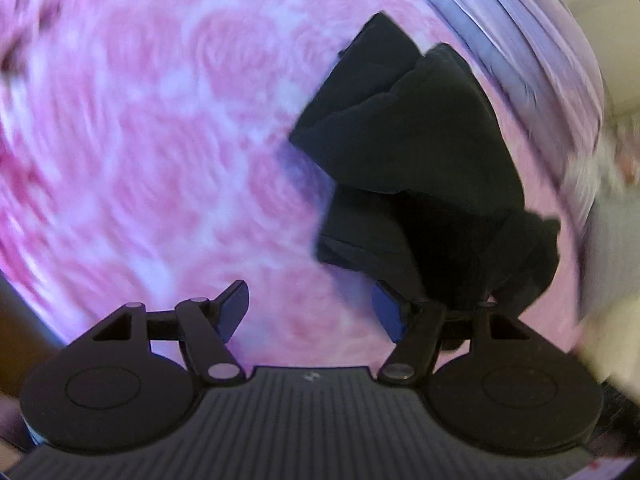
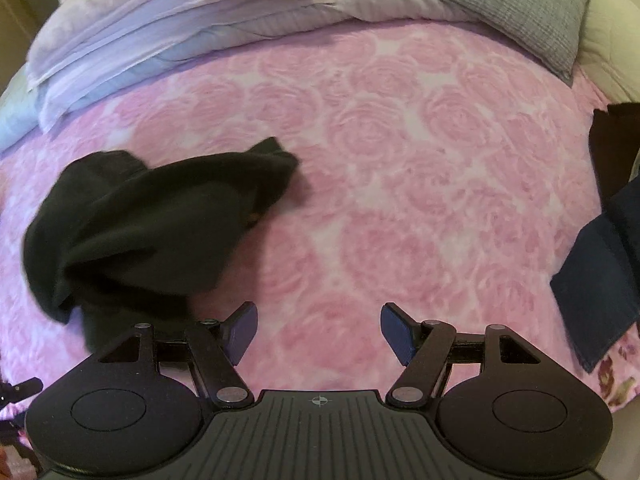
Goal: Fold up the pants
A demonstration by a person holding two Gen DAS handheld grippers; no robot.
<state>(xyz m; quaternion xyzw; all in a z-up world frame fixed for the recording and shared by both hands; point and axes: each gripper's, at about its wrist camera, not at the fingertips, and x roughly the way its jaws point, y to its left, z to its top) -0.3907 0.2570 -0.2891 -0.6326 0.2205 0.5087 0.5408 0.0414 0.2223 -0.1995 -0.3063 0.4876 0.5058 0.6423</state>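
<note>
Both tongs stood apart with nothing between their blue pads. The left gripper (image 1: 310,312) hung over bare pink blanket (image 1: 160,160), its jaws well open, the black pants (image 1: 408,168) lying just right of its right finger and stretching away to the far right. The right gripper (image 2: 318,330) was likewise open and empty — only rose-patterned blanket (image 2: 400,180) showed in its gap, and the pants (image 2: 160,220) lay to its left, their near edge running behind its left finger; whether cloth touched that finger could not be told.

The folding looked barely begun. The pants sat in a crumpled heap, rumpled and doubled on themselves, with no leg or waistband laid flat; which end was which could not be made out. They would most likely need to be spread and straightened before any real fold. At the right edge of the right view lay dark blue cloth (image 2: 596,280) that looked neatly folded — probably another garment already done, though that was a guess.

Both grippers pointed steeply down at the bed, with the heap lying between them. The left view was smeared with motion blur. Pillows (image 2: 160,20) lay along the far side.
</note>
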